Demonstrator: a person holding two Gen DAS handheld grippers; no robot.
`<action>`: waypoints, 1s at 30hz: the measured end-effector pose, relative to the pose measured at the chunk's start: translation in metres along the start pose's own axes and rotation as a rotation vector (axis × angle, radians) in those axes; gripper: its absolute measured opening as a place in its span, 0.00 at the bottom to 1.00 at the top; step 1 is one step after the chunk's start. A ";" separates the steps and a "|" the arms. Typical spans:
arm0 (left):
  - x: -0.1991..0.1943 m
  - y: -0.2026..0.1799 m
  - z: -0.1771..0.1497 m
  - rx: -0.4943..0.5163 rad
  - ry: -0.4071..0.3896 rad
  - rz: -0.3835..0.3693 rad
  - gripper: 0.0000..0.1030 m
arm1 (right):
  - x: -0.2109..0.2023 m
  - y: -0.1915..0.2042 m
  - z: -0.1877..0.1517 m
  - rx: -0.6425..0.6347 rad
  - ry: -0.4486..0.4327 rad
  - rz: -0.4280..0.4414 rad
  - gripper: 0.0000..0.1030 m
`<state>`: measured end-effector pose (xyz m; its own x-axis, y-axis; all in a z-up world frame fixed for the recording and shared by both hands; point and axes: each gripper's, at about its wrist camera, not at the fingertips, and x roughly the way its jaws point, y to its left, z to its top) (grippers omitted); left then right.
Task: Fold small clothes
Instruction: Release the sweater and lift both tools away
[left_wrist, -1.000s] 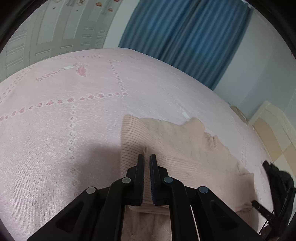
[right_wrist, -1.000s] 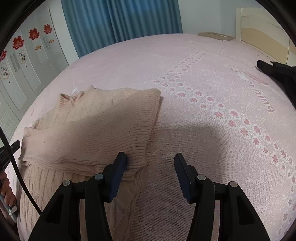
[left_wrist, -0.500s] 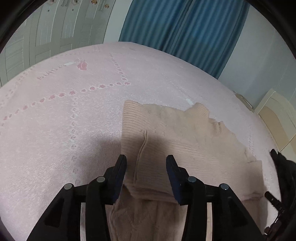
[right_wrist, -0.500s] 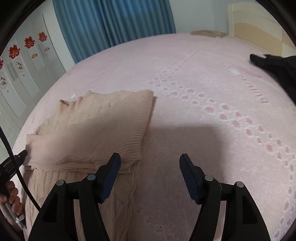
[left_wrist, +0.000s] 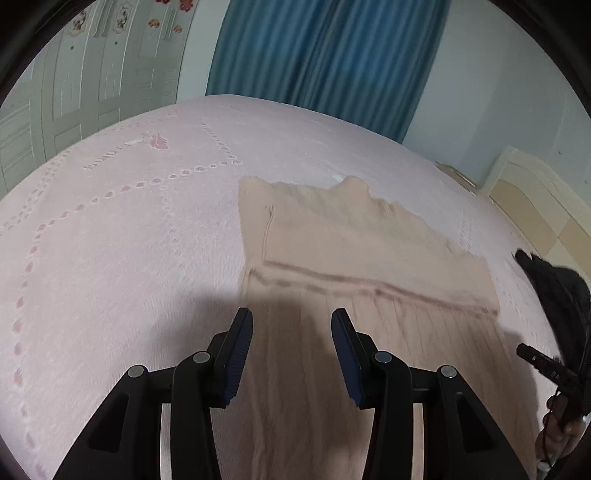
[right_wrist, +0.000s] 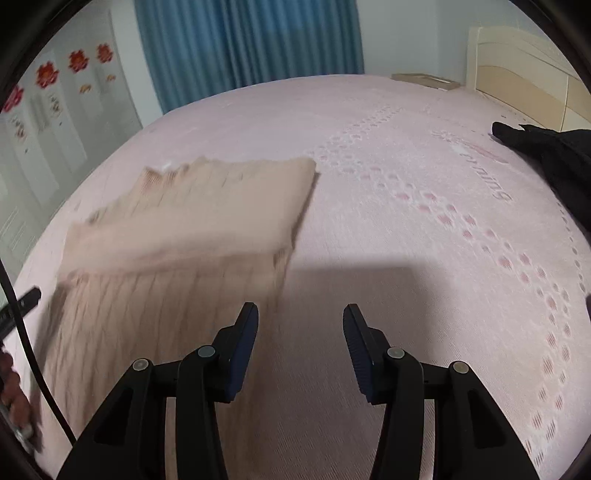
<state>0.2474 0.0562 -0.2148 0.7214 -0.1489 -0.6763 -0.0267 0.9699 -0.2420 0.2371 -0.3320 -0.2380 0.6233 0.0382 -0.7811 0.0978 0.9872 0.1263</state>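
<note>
A beige knit sweater (left_wrist: 343, 251) lies flat on the pink bed, its far part folded over into a band on top of the body. It also shows in the right wrist view (right_wrist: 192, 221). My left gripper (left_wrist: 291, 345) is open and empty, hovering above the sweater's near left part. My right gripper (right_wrist: 300, 341) is open and empty, above the sweater's near right edge and the bare bedspread beside it.
The pink bedspread (left_wrist: 110, 240) with a dotted pattern spreads widely around the sweater. A black garment (right_wrist: 546, 155) lies at the bed's right side, also seen in the left wrist view (left_wrist: 557, 295). Blue curtains (left_wrist: 321, 62), white wardrobe doors and a wooden headboard (right_wrist: 524, 62) surround the bed.
My left gripper opened and let go of the sweater fold, then pulled back toward me. My right gripper stayed open and also drew back. The fold now rests on the sweater.
</note>
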 end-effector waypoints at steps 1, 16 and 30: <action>-0.008 0.002 -0.007 0.007 0.008 0.004 0.41 | -0.005 -0.002 -0.005 0.009 0.005 0.006 0.44; -0.104 0.030 -0.096 -0.092 0.141 -0.125 0.47 | -0.113 0.005 -0.106 0.020 0.012 0.191 0.44; -0.107 0.032 -0.139 -0.194 0.220 -0.095 0.46 | -0.126 0.022 -0.141 0.020 0.060 0.304 0.44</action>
<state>0.0732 0.0767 -0.2467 0.5607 -0.2959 -0.7733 -0.1128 0.8979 -0.4254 0.0514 -0.2934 -0.2225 0.5797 0.3408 -0.7401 -0.0704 0.9259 0.3712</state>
